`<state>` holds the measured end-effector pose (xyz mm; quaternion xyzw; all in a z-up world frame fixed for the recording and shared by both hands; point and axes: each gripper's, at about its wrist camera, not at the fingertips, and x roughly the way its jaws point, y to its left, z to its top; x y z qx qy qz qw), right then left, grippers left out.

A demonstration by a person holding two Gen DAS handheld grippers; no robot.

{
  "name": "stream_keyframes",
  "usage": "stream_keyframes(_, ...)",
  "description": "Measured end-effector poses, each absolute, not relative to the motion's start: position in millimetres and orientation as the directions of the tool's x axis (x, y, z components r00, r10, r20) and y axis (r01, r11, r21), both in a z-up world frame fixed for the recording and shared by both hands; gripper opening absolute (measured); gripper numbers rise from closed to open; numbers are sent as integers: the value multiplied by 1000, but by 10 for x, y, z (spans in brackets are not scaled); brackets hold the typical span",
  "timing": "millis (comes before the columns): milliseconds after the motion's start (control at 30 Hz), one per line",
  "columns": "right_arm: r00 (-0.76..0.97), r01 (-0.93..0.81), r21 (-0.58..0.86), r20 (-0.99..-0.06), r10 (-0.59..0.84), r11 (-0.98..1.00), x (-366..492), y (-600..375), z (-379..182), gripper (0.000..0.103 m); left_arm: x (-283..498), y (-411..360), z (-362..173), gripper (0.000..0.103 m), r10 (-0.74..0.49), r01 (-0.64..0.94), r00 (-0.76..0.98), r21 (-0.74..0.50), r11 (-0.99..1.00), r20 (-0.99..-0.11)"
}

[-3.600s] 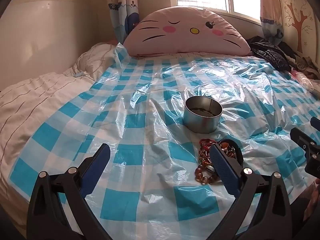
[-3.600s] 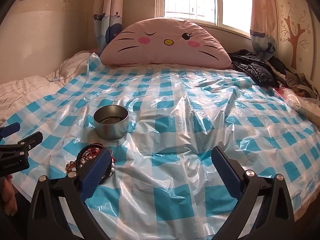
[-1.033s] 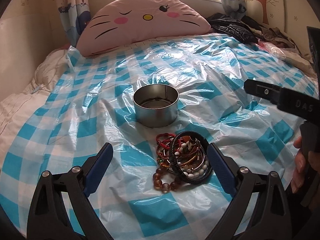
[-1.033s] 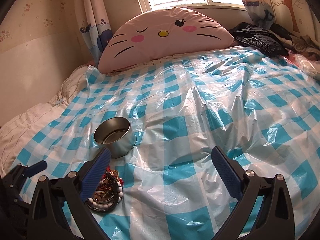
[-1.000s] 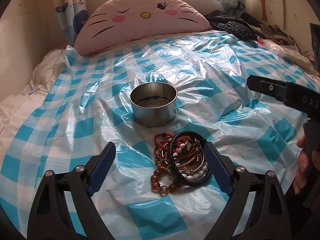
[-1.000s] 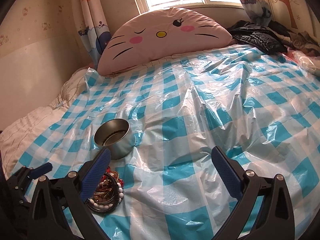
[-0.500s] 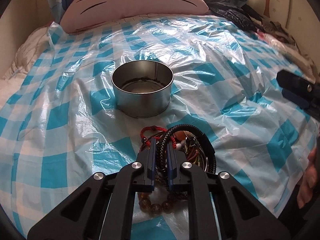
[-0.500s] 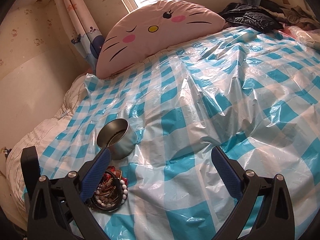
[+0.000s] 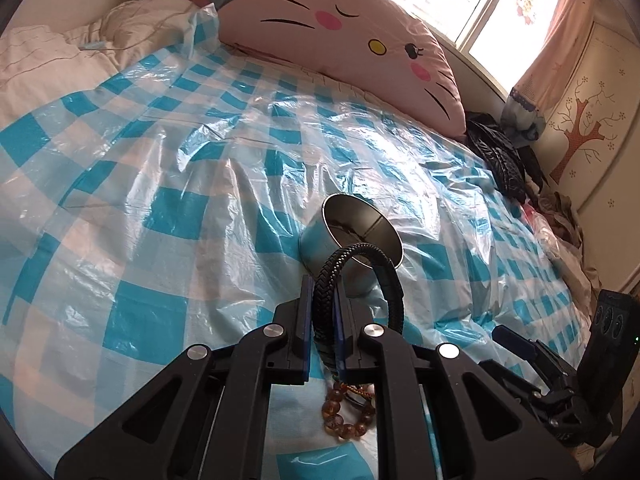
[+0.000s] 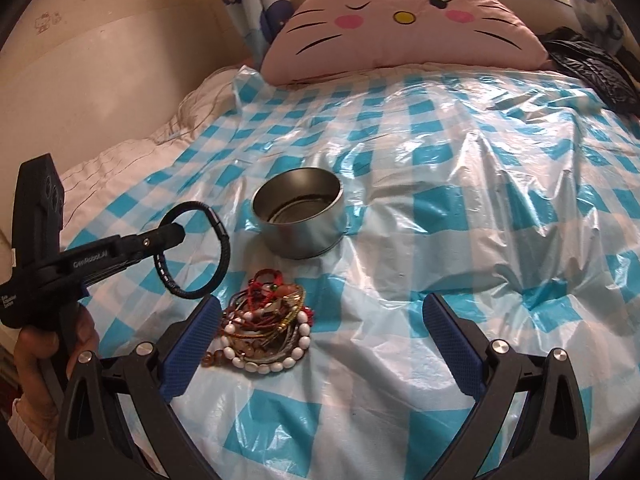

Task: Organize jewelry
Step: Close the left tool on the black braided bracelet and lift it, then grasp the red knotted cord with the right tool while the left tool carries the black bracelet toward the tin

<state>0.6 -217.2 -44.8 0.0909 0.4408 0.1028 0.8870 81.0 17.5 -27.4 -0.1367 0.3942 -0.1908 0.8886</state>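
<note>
My left gripper (image 9: 322, 312) is shut on a black braided bracelet (image 9: 352, 258) and holds it in the air, short of the round metal tin (image 9: 352, 236). In the right wrist view the left gripper (image 10: 172, 236) carries the bracelet (image 10: 218, 240) left of the tin (image 10: 298, 216). A pile of bead and cord bracelets (image 10: 266, 328) lies on the plastic sheet in front of the tin. An amber bead bracelet (image 9: 346, 408) shows under my left gripper. My right gripper (image 10: 322, 344) is open and empty, its left finger beside the pile.
A blue-and-white checked plastic sheet (image 10: 460, 216) covers the bed. A pink cat-face pillow (image 10: 400, 20) lies at the head, dark clothes (image 10: 592, 68) at the far right. A wall (image 10: 100, 80) runs along the left.
My left gripper has lifted the black bracelet out of the pile and tilted toward the tin. My right gripper has come closer to the pile and stayed open.
</note>
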Motion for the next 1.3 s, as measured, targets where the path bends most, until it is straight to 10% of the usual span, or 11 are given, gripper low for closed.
stream_keyframes(300, 461, -349, 192, -817, 347, 917, 710, -1612, -779, 93, 811, 443, -180, 9, -345, 123, 707, -373, 920, -618)
stream_keyframes(667, 387, -323, 308, -820, 422, 895, 908, -1620, -957, 15, 832, 446, -206, 9, -349, 130, 703, -370, 920, -620)
stream_keyframes(1033, 575, -266, 623, -510, 640, 736, 514, -2109, -441, 15, 809, 348, -229, 9, -370, 164, 685, -362, 918, -627)
stream_keyframes(1300, 656, -260, 610, -458, 600, 749, 439, -2280, -375, 15, 810, 205, -198, 9, -427, 229, 665, -377, 897, -613)
